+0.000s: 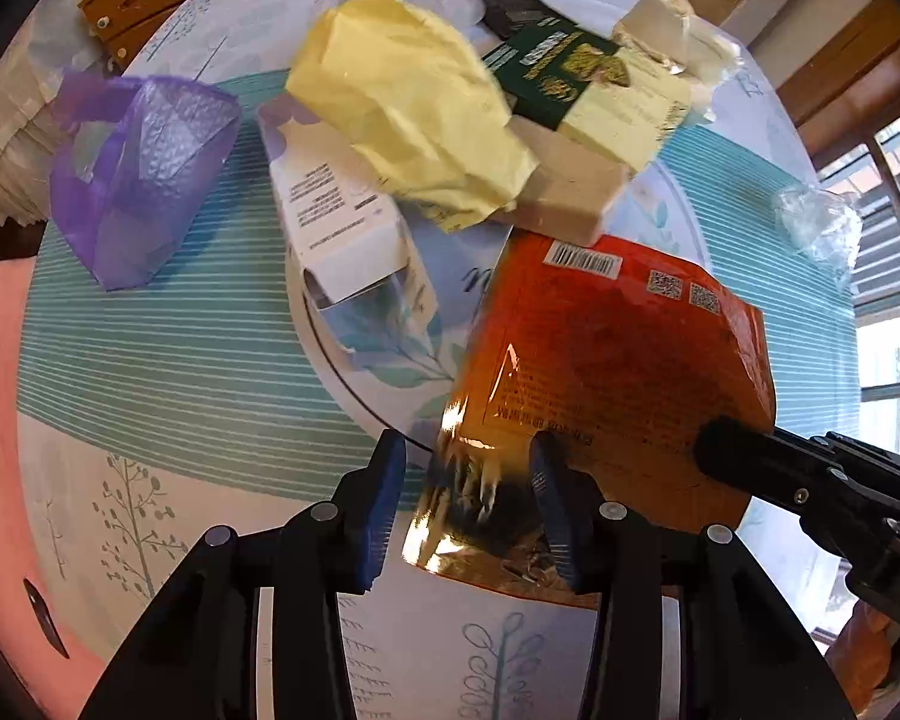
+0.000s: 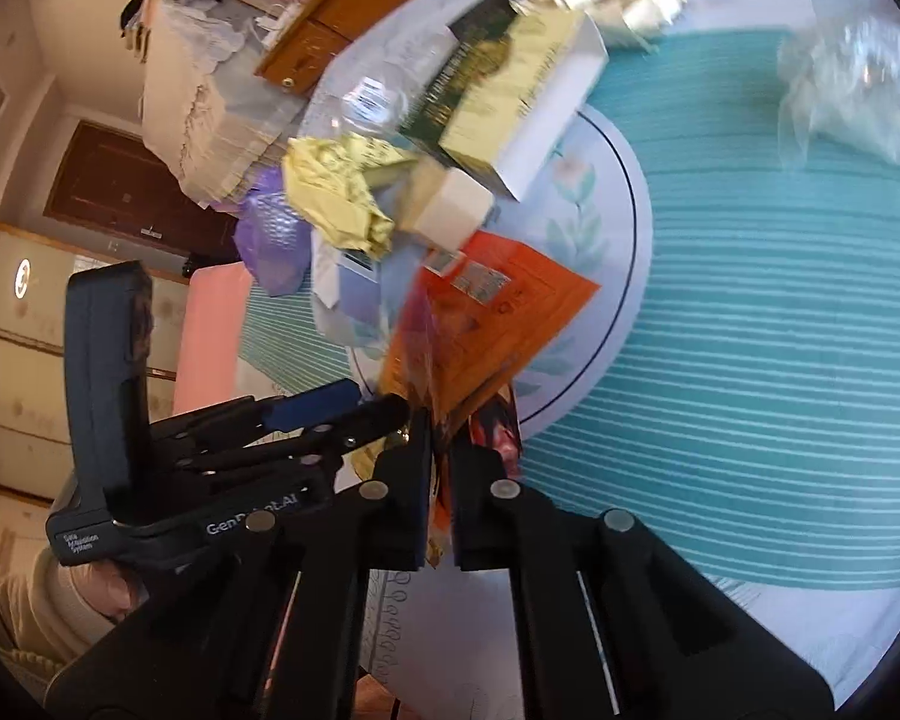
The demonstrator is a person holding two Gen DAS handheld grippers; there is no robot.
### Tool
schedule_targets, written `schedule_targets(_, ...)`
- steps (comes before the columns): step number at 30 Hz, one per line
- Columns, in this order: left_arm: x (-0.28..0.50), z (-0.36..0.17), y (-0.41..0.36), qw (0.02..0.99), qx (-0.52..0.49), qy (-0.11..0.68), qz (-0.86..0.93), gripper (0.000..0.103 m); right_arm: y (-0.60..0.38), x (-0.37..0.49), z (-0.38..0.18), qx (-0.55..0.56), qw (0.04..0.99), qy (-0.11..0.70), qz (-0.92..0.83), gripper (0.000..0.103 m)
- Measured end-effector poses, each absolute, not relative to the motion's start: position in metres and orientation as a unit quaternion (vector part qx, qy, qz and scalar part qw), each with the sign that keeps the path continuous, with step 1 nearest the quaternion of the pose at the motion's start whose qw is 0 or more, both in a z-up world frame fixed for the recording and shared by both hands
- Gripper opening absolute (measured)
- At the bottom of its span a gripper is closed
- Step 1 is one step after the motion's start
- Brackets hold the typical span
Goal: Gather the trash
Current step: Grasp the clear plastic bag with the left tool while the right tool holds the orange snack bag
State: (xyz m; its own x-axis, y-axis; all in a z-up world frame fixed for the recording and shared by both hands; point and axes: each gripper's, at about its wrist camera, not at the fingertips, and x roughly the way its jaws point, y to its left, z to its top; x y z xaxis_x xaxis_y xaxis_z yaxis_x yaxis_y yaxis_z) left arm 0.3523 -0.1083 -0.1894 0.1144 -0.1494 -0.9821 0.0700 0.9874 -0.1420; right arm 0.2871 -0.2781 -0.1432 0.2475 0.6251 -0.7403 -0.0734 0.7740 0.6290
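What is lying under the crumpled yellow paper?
The yellow paper rests on a white carton and a beige block. A dark green box lies behind it. Whatever is under its middle is covered.

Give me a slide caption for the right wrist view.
Right gripper shut on the orange wrapper, left gripper alongside, trash pile behind on the table.

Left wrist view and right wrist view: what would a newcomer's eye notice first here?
First, the shiny orange snack bag near the middle of the table, with both tools on it: the right gripper has its jaws shut on one edge, and the left gripper straddles its crinkled end. Behind it lies crumpled yellow paper on a pile of boxes, and to the left a purple plastic bag.
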Motion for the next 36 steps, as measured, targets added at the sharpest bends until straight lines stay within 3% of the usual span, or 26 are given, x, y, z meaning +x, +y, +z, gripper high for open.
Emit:
schedule_targets(12,0.367,-0.127,-0.168,0.764,-0.013,0.626,-0.156,0.046,-0.340,0.249,-0.080,0.235,0.799,0.535,0.145,0.001)
schedule_targets(14,0.371,-0.115,-0.180,0.767,-0.005,0.617,-0.177,0.052,-0.358,0.242,-0.073,0.244,0.802,0.533,0.115,0.001)
schedule_targets(16,0.380,-0.110,-0.202,0.765,0.006,0.612,-0.199,0.070,-0.375,0.233,-0.069,0.255,0.802,0.532,0.093,0.001)
schedule_targets(18,0.387,-0.103,-0.220,0.765,0.021,0.604,-0.221,0.073,-0.392,0.225,-0.066,0.265,0.801,0.532,0.066,0.001)
schedule_targets(23,0.404,-0.093,-0.284,0.766,0.093,0.575,-0.273,0.074,-0.443,0.201,-0.064,0.294,0.799,0.525,-0.011,0.001)
schedule_targets(29,0.431,-0.109,-0.357,0.744,0.263,0.528,-0.315,0.081,-0.486,0.194,-0.065,0.323,0.798,0.506,-0.057,0.001)
schedule_targets(36,0.451,-0.134,-0.399,0.698,0.339,0.525,-0.348,0.081,-0.506,0.212,-0.076,0.337,0.795,0.501,-0.063,0.001)
